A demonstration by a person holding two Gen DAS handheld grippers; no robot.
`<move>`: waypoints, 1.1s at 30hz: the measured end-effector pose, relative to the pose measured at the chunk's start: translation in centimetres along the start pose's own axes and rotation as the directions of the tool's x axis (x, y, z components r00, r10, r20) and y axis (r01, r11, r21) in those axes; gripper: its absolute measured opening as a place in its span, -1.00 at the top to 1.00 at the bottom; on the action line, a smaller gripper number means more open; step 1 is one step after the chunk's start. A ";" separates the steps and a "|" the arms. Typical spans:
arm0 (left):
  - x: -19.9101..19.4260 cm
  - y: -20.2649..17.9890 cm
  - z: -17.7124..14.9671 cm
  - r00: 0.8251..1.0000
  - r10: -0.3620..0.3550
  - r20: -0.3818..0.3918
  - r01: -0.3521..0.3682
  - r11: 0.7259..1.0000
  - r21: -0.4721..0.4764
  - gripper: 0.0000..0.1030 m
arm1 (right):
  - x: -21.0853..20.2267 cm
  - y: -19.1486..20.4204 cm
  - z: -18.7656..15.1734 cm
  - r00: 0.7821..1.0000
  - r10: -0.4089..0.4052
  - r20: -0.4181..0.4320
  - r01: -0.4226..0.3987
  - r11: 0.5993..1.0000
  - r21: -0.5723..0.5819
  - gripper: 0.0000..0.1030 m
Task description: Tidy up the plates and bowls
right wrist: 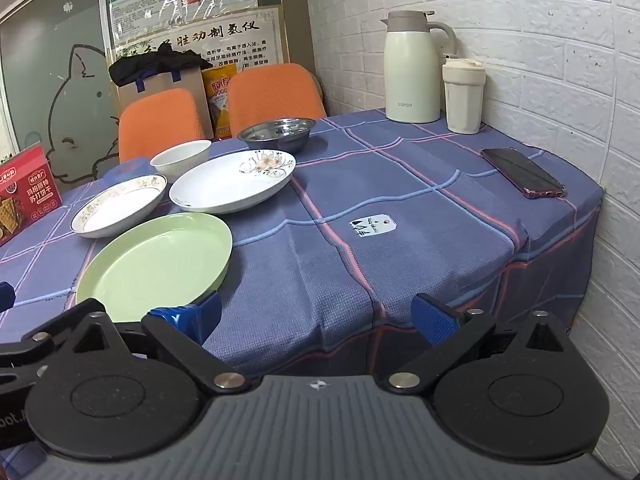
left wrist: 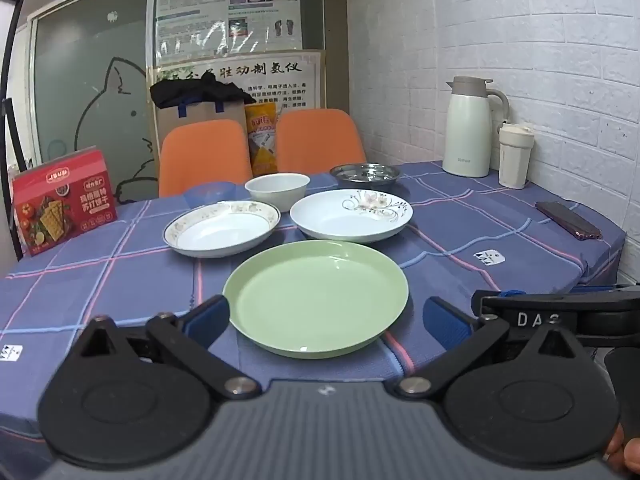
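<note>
Table edge: the blue plaid tablecloth drops off at the near side and at the right, beside the white brick wall; the cloth right of the plates lies bare.
Left gripper: blue-padded fingers spread wide, holding nothing, either side of the near rim of the round pale green plate; contact cannot be told.
Right gripper: spread wide, empty, over bare cloth; its left pad sits at the green plate's near rim.
Plates: the white gold-rimmed plate and white flower-painted plate lie side by side behind the green one.
Bowls: white bowl, translucent blue bowl and steel bowl stand farther back.
Obstacles: cream thermos jug, cream lidded cup, dark phone by the wall; red cracker box at left.
</note>
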State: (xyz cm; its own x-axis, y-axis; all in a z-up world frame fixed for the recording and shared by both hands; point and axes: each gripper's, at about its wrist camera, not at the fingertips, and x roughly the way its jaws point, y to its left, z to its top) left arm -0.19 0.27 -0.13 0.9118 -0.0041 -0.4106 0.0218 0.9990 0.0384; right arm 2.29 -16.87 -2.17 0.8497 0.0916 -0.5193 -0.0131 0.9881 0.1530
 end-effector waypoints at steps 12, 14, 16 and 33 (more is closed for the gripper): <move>0.4 0.2 0.0 1.000 0.002 -0.011 -0.003 1.000 -0.004 -0.99 | 0.5 0.3 0.0 1.000 -0.012 -0.023 0.012 1.000 -0.007 -0.73; 0.5 0.3 -0.1 1.000 0.002 -0.015 -0.002 1.000 -0.007 -0.99 | 0.7 0.3 0.0 1.000 -0.014 -0.026 0.014 1.000 -0.006 -0.73; 0.6 0.3 -0.1 1.000 0.003 -0.018 -0.003 1.000 -0.008 -0.99 | 0.7 0.3 0.0 1.000 -0.013 -0.028 0.013 1.000 -0.005 -0.73; 1.2 0.4 -0.3 1.000 0.000 -0.028 0.000 1.000 -0.010 -0.99 | 1.2 0.3 -0.2 0.999 -0.012 -0.044 0.012 1.000 -0.003 -0.73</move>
State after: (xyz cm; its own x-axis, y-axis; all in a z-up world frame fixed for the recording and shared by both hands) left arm 0.77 0.63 -0.85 0.9000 -0.0032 -0.4359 0.0177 0.9994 0.0292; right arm 3.19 -16.48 -2.89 0.8259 0.0854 -0.5573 -0.0048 0.9895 0.1445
